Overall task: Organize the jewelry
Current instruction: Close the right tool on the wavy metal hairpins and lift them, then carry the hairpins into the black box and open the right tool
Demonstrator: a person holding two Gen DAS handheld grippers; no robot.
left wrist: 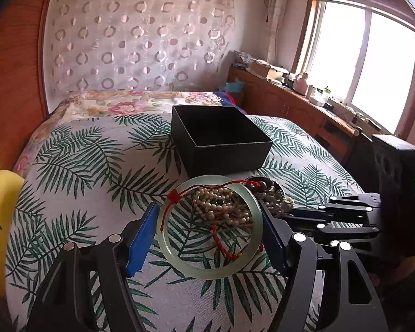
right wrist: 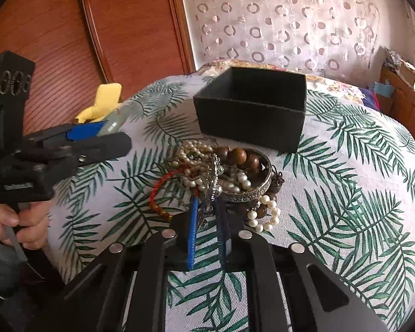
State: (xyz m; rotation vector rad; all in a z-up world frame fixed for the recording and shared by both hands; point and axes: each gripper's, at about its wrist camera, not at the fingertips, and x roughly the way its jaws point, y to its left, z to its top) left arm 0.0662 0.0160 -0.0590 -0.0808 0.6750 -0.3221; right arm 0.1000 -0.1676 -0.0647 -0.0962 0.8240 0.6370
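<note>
Pinched nearly together on a thin silvery chain (right wrist: 210, 193) from the tangled jewellery heap (right wrist: 221, 174), the right gripper (right wrist: 207, 221) must lift it toward the far open black box (right wrist: 251, 110), while the left gripper (left wrist: 207, 238) clasps the pale green jade bangle (left wrist: 207, 268).

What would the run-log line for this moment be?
left gripper: holding pale green jade bangle | right gripper: shut on silver chain | black square box: empty
</note>
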